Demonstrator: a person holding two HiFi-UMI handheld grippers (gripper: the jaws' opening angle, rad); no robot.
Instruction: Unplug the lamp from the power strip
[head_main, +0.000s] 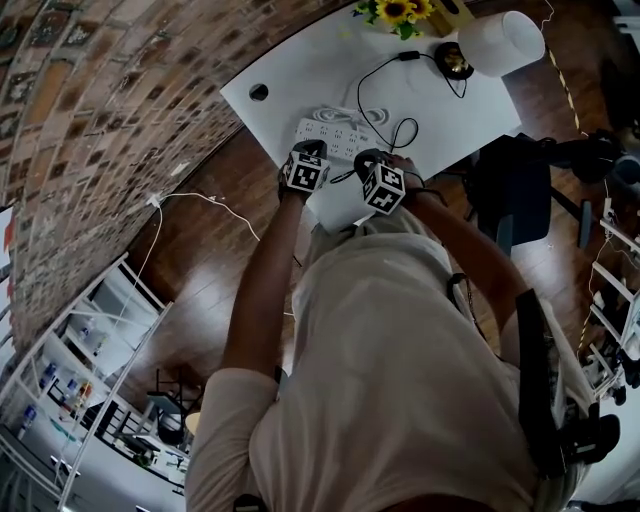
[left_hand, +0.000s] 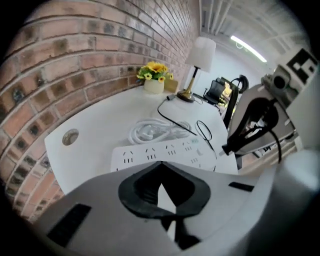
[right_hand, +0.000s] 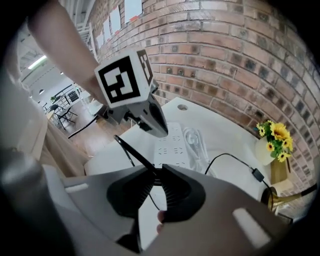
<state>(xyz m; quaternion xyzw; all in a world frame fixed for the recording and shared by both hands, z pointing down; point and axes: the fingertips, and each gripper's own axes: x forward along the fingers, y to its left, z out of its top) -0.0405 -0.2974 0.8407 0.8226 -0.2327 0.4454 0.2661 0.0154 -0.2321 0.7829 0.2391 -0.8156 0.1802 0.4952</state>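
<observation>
A white power strip (head_main: 330, 135) lies near the front edge of the white table (head_main: 300, 70). Every socket I can see on the power strip (left_hand: 165, 152) is empty. My left gripper (left_hand: 160, 164) is shut with nothing between its pads, tips just at the strip's near edge. My right gripper (right_hand: 154, 170) is shut on the lamp's black cord (right_hand: 127, 150), held above the table beside the strip; the plug is hidden in the pads. The cord (head_main: 385, 70) runs back to the white-shaded lamp (head_main: 500, 40). In the head view, left gripper (head_main: 310, 150) and right gripper (head_main: 368, 158) hang side by side.
The strip's own white cable (left_hand: 155, 131) lies coiled behind it. A pot of yellow flowers (head_main: 395, 10) stands by the lamp at the brick wall. The tabletop has a round cable hole (left_hand: 70, 136). A black chair (head_main: 515, 190) stands at the table's right.
</observation>
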